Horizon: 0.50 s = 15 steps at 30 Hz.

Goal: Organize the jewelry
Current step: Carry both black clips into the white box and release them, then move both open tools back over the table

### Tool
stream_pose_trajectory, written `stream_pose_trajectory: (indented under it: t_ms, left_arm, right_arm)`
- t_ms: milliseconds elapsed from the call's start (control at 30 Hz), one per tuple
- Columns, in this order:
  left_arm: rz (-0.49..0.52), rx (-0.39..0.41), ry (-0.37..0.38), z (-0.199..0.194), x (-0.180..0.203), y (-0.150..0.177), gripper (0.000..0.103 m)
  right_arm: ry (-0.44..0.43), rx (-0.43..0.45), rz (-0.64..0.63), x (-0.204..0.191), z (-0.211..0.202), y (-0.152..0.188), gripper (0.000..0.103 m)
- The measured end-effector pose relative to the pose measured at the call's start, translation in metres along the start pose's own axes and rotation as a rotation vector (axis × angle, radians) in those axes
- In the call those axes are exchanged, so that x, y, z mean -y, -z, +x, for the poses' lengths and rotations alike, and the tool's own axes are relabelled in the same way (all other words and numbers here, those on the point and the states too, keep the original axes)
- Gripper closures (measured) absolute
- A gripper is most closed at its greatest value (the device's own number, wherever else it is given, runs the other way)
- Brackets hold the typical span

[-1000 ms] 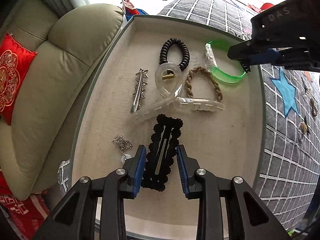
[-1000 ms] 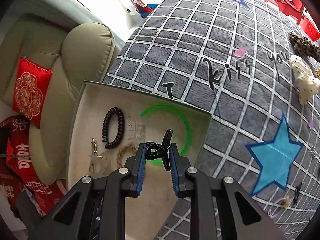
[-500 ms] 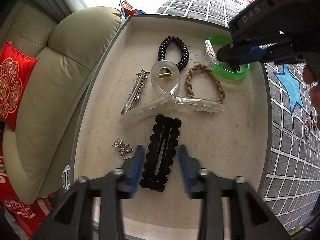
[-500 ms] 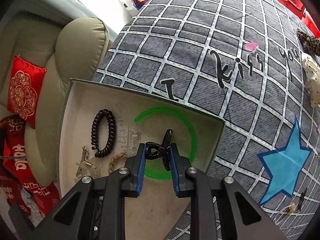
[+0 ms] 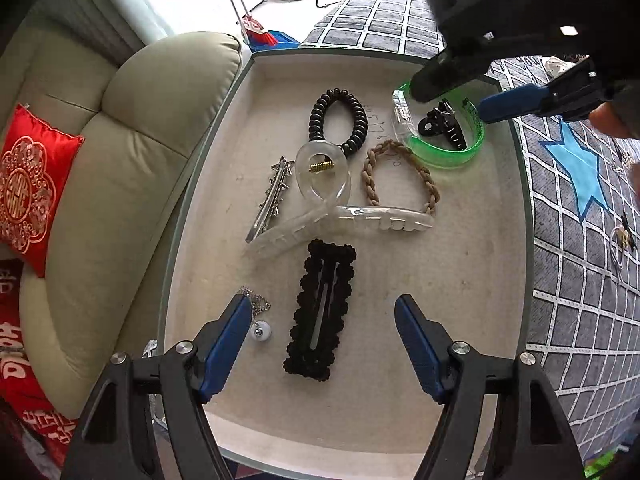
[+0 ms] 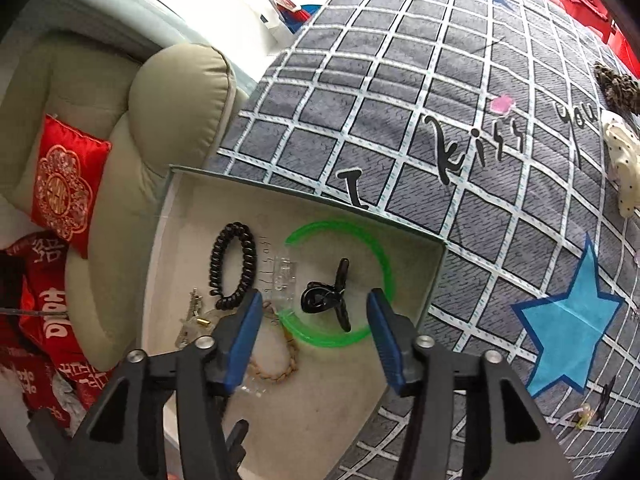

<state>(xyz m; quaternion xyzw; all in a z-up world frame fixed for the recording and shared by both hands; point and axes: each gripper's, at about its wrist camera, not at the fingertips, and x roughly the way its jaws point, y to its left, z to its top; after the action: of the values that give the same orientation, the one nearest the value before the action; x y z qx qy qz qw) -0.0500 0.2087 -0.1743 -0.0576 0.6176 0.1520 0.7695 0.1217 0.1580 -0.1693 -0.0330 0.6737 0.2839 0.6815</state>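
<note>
A beige tray (image 5: 472,292) holds jewelry and hair pieces. A small black claw clip (image 5: 442,124) lies inside the green bangle (image 5: 444,156) at the tray's far right; it also shows in the right wrist view (image 6: 326,298) within the bangle (image 6: 374,248). My right gripper (image 6: 314,328) is open just above it, empty. My left gripper (image 5: 322,316) is open over the near part of the tray, its fingers either side of a black scalloped snap clip (image 5: 322,308) lying flat.
The tray also holds a black coil hair tie (image 5: 338,120), a clear claw clip (image 5: 320,208), a braided tan band (image 5: 400,178), a silver clip (image 5: 272,196) and a pearl chain (image 5: 258,320). A beige sofa (image 5: 112,168) stands left. More accessories lie on the grey grid cloth (image 6: 500,152).
My right gripper opened and let the small black claw clip drop inside the green bangle. My left gripper opened wide and drew back a little from the black snap clip.
</note>
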Motion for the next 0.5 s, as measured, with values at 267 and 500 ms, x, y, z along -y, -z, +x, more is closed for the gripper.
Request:
stream_pose_trajectory:
  t_ms: [267, 500]
  left_arm:
    - [-0.039, 0.031, 0.031, -0.015, -0.006, 0.003, 0.000]
    - [-0.049, 0.022, 0.056, -0.022, -0.003, 0.000, 0.000]
  right_arm:
    - [-0.038, 0.029, 0.043, 0.012, -0.030, 0.018, 0.035]
    - [-0.052, 0.043, 0.093, 0.029, -0.049, 0.042, 0.035]
